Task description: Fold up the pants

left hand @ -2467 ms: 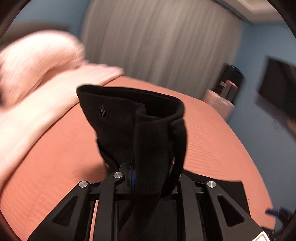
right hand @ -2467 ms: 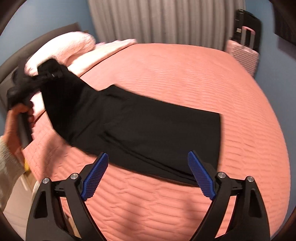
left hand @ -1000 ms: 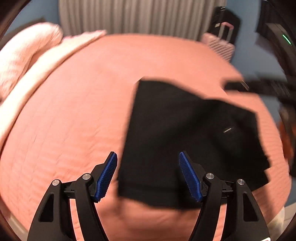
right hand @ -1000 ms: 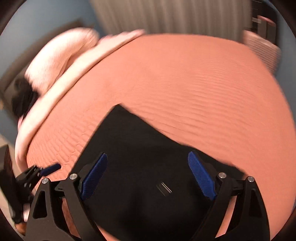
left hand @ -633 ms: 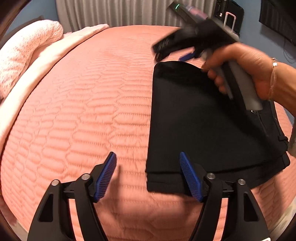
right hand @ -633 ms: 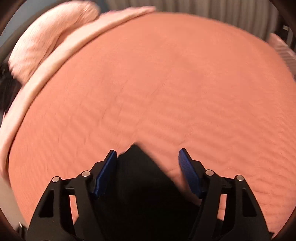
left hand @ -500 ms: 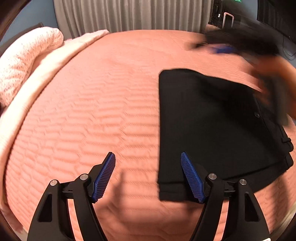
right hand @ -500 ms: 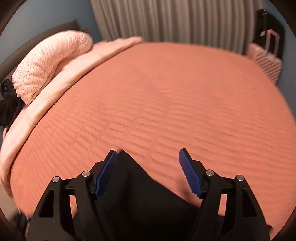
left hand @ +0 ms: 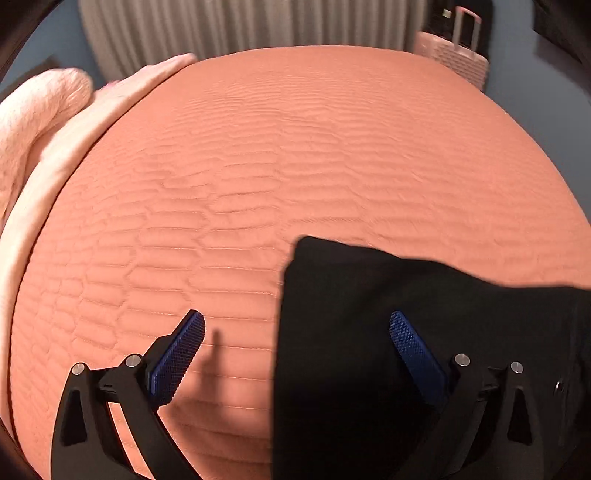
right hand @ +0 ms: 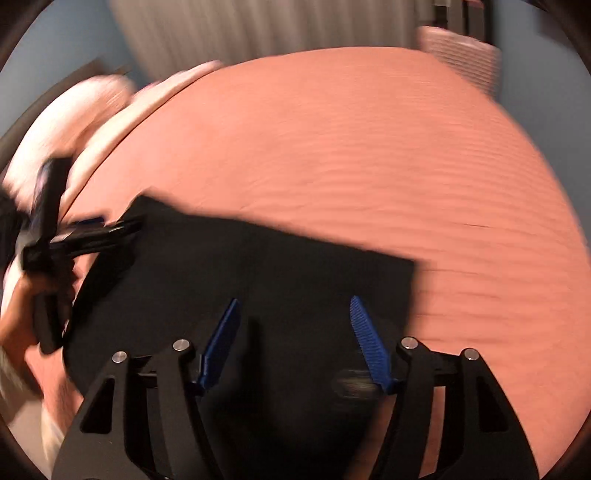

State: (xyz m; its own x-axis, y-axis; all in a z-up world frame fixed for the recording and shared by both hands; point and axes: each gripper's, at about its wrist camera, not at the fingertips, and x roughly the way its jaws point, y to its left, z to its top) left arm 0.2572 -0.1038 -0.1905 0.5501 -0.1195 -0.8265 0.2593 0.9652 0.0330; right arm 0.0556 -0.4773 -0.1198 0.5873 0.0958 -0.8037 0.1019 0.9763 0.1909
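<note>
Black pants [left hand: 369, 332] lie folded flat on the salmon quilted bedspread [left hand: 258, 166]. In the left wrist view their left edge runs between my blue pads. My left gripper [left hand: 295, 321] hovers over that edge, its jaws opening wide, gripping nothing. In the right wrist view the pants [right hand: 258, 266] fill the lower middle. My right gripper [right hand: 293, 306] hangs above them, its jaws closing, the pads not pressing on cloth. At the left of that view, blurred, the other hand-held gripper [right hand: 92, 232] sits by the pants' far-left corner, held by a hand [right hand: 22, 302].
A pale pink pillow and blanket [left hand: 44, 122] lie along the bed's left side. Grey curtains [left hand: 240, 26] hang behind the bed. A pink suitcase [left hand: 458, 62] stands at the back right, past the bed's edge.
Both grippers have pulled back toward the near side of the bed. The left jaws now stand wider over the pants' left edge. The right view now looks across the whole folded pants instead of one corner.
</note>
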